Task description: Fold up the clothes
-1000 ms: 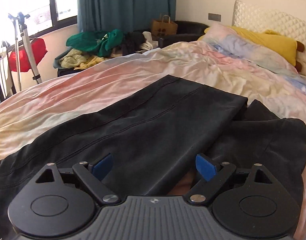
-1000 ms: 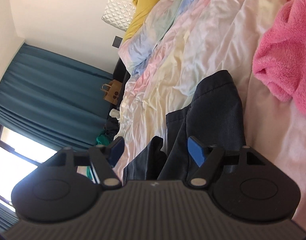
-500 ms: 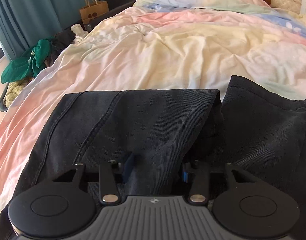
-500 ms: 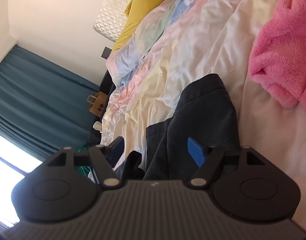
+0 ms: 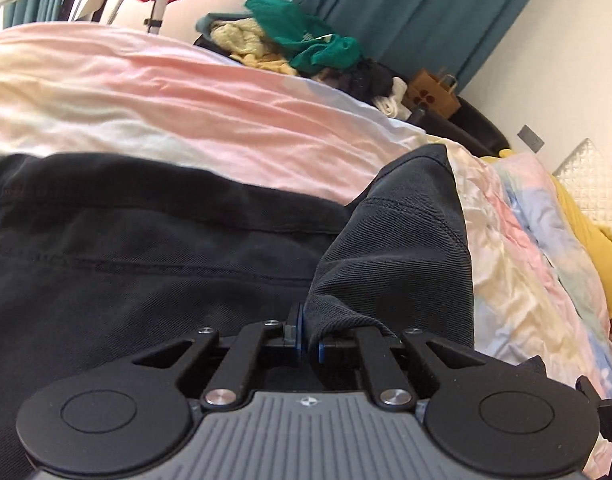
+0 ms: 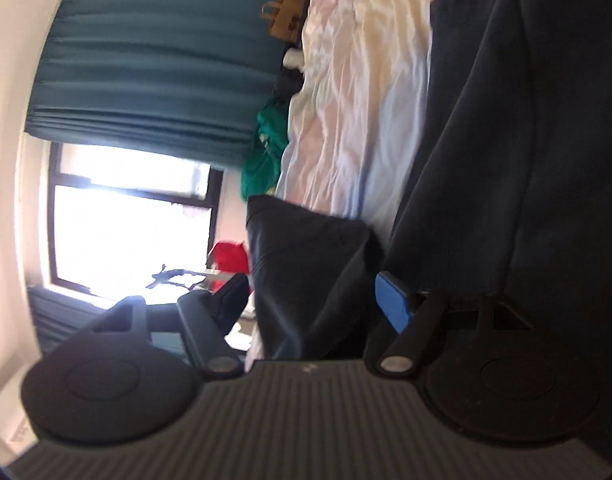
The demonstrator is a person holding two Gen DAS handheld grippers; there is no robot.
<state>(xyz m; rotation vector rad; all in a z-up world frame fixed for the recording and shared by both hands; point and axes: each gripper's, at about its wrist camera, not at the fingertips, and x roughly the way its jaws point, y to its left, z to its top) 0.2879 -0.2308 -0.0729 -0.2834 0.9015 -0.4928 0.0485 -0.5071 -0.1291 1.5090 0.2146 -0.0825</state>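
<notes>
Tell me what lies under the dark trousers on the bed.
Under the dark trousers lies the pastel bedspread, showing beyond their far edge. What is beneath their middle is covered. The left tongs are shut on a raised fold.

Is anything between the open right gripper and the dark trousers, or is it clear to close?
Nothing visible stands in the way. A fold of the dark trousers already sits between the fingers of the right gripper, which is open and not pressing. The left gripper is shut on the trousers.
</notes>
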